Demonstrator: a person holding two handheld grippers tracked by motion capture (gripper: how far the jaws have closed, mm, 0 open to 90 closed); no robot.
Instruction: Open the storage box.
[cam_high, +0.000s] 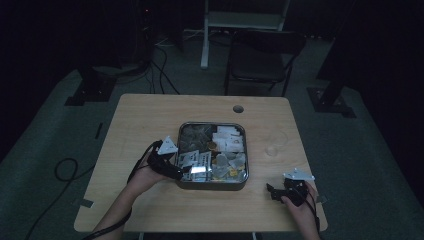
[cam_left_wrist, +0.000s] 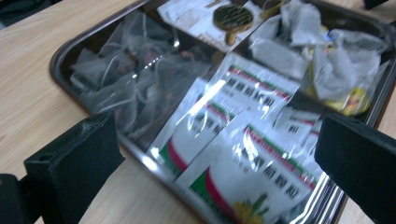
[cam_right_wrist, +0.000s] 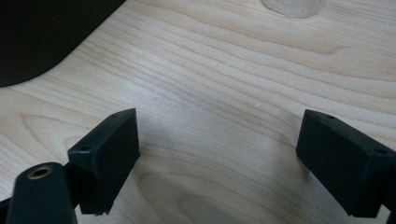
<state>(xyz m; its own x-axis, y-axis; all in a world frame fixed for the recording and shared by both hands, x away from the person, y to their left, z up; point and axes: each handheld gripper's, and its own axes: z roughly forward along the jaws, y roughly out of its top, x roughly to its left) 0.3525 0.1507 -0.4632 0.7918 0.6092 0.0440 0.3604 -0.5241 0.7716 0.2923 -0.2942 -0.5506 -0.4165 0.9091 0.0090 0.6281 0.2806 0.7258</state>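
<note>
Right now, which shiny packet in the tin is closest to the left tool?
The front packet with the yellow flower picture, lying at the tin's near edge between the left tool's open jaws; the other packets lie farther back.

We see a pale wood-grain bench (cam_right_wrist: 243, 60) carrying a dark metal tray (cam_left_wrist: 63, 51). Its glossy sachets (cam_left_wrist: 243, 172) are white with red and green bands and a yellow flower; the tea bags (cam_left_wrist: 135, 79) are translucent grey. Both grippers' fingers (cam_right_wrist: 109, 154) are matte black.
</note>
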